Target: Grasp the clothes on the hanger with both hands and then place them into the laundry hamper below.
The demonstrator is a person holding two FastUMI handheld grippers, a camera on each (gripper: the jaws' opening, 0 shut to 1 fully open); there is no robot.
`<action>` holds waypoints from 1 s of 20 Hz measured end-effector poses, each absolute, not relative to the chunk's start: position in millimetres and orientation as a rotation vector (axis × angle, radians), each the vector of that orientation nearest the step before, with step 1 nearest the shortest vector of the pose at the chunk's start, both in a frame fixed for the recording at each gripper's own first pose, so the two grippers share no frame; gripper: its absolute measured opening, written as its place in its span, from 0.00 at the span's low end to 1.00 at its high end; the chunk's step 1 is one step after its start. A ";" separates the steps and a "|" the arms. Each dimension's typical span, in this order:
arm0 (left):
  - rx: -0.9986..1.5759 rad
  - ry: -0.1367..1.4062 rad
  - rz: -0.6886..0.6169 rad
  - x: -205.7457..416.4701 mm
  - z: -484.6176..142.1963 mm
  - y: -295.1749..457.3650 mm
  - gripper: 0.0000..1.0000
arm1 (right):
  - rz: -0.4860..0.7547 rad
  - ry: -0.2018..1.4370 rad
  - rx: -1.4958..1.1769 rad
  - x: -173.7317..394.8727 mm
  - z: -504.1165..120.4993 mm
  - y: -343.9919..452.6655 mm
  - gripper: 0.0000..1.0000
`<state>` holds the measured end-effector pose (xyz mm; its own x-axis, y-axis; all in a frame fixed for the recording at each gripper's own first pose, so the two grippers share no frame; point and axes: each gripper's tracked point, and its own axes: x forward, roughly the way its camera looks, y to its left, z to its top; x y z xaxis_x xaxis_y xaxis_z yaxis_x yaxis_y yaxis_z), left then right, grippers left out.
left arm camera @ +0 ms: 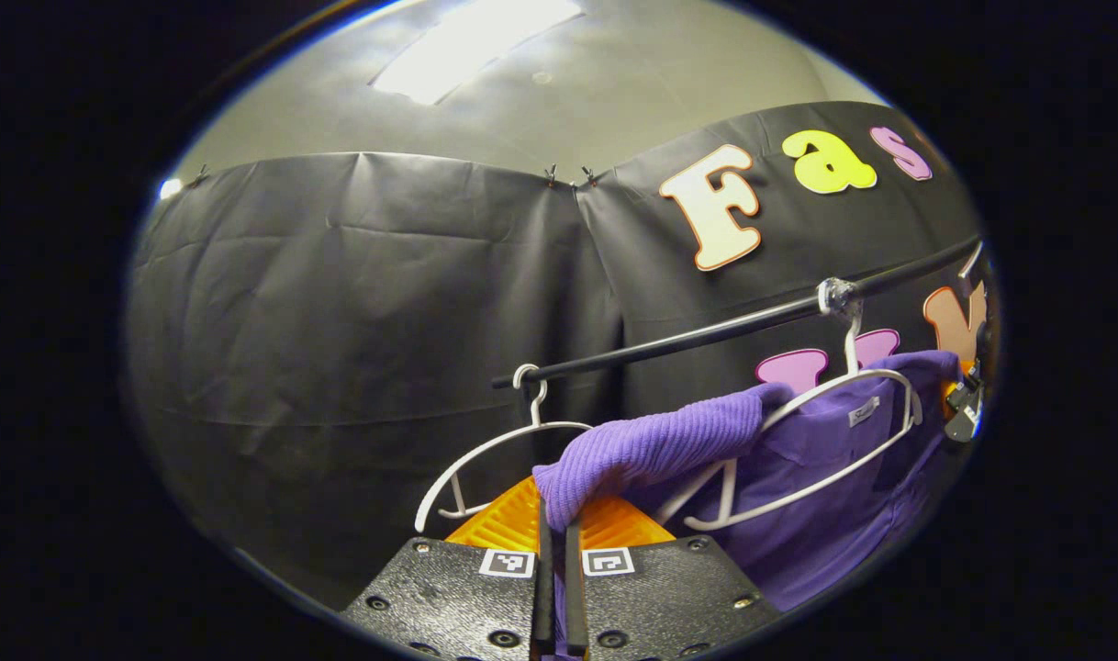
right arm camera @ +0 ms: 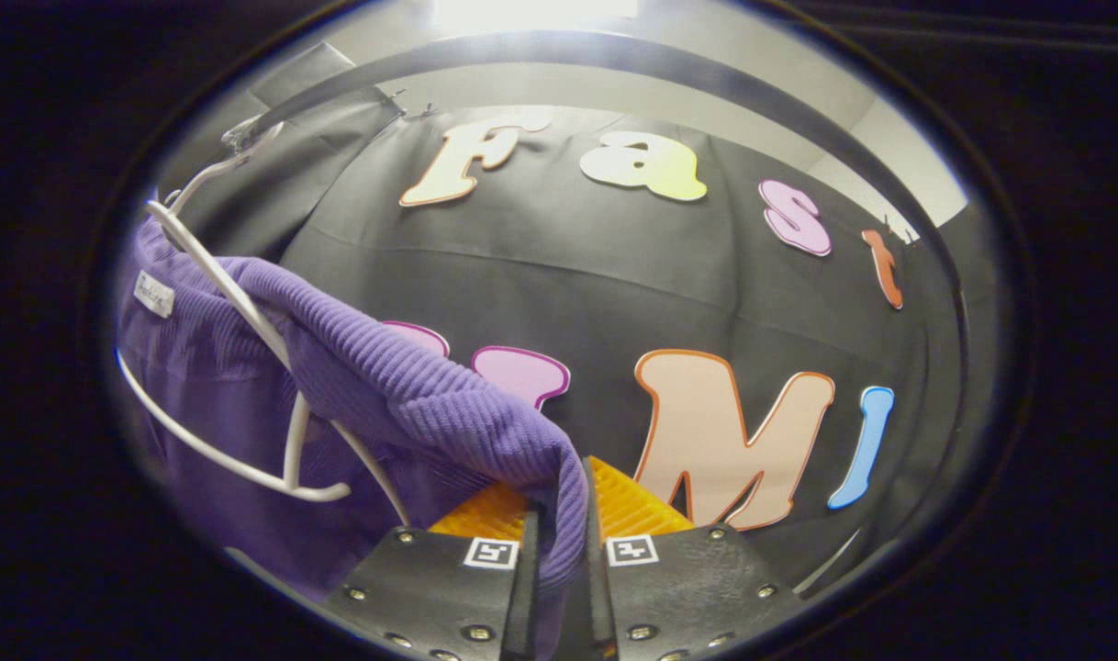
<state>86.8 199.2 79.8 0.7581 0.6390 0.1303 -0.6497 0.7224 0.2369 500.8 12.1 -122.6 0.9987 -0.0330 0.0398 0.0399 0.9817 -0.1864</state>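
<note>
1. Left claw (left arm camera: 555,542) was clamped on a ribbed fold of the purple garment (left arm camera: 651,450), both fingers pinching the cloth at the bottom of the left gripper view
2. Right claw (right arm camera: 559,542) was likewise clamped on the garment (right arm camera: 412,395); the cloth ran down between its fingers in the right gripper view
3. Garment was draped on a white hanger (left arm camera: 834,459) hooked to the black rail (left arm camera: 706,335), pulled out from it toward both claws
4. A second white hanger (left arm camera: 495,450), bare, hung on the same rail, just left of the garment in the left gripper view
5. Small white label (right arm camera: 153,295) showed on the garment near the hanger (right arm camera: 247,312) neck
</note>
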 end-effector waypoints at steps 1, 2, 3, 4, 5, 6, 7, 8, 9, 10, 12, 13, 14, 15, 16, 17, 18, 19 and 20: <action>0.284 -0.048 0.708 90.8 79.3 205.5 0.06 | -0.037 -0.038 -0.182 504.3 -122.7 12.8 0.19; 0.290 -0.050 0.703 97.0 77.1 212.1 0.04 | -0.037 -0.038 -0.176 509.1 -123.7 13.0 0.21; 0.291 -0.041 0.697 101.9 70.3 218.9 0.05 | -0.036 -0.033 -0.172 513.6 -126.3 13.4 0.21; 0.288 -0.027 0.688 107.7 62.3 224.7 0.04 | -0.033 -0.025 -0.169 517.4 -131.0 13.2 0.21; 0.284 -0.007 0.675 112.9 51.3 229.5 0.04 | -0.029 -0.014 -0.169 520.5 -136.0 14.3 0.21; 0.280 0.022 0.674 117.7 39.5 234.7 0.06 | -0.029 -0.001 -0.169 522.9 -142.6 14.4 0.21; 0.271 0.051 0.671 119.6 24.7 239.4 0.05 | -0.027 0.014 -0.163 525.7 -147.9 14.1 0.21; 0.259 0.066 0.665 122.7 13.4 240.3 0.06 | -0.026 0.026 -0.154 526.4 -155.8 14.8 0.21; 0.251 0.080 0.661 123.2 3.1 239.3 0.06 | -0.028 0.041 -0.152 526.0 -164.3 15.4 0.19; 0.250 0.092 0.659 123.9 -5.8 238.6 0.05 | -0.030 0.059 -0.159 522.8 -172.8 14.1 0.21; 0.263 0.121 0.653 122.4 -23.3 236.1 0.05 | -0.028 0.099 -0.171 518.1 -192.8 11.4 0.21; 0.270 0.136 0.651 122.1 -32.5 234.8 0.05 | -0.025 0.120 -0.167 514.5 -202.9 10.7 0.21; 0.270 0.152 0.650 121.2 -40.9 233.0 0.05 | -0.025 0.143 -0.165 509.6 -212.8 9.4 0.21; 0.268 0.165 0.648 117.1 -48.6 229.6 0.06 | -0.022 0.163 -0.167 504.4 -222.1 8.0 0.21; 0.269 0.175 0.646 115.0 -54.7 226.2 0.05 | -0.015 0.177 -0.171 497.9 -229.0 8.1 0.21; 0.268 0.188 0.640 111.9 -61.5 222.9 0.05 | -0.001 0.187 -0.175 490.6 -234.1 10.7 0.20; 0.267 0.201 0.630 111.6 -67.7 218.4 0.05 | 0.020 0.194 -0.180 483.4 -239.5 14.9 0.20; 0.271 0.214 0.619 111.0 -73.5 213.4 0.05 | 0.043 0.202 -0.188 476.1 -242.1 19.3 0.20; 0.280 0.227 0.605 112.6 -78.8 207.4 0.06 | 0.067 0.206 -0.195 468.2 -245.1 24.7 0.21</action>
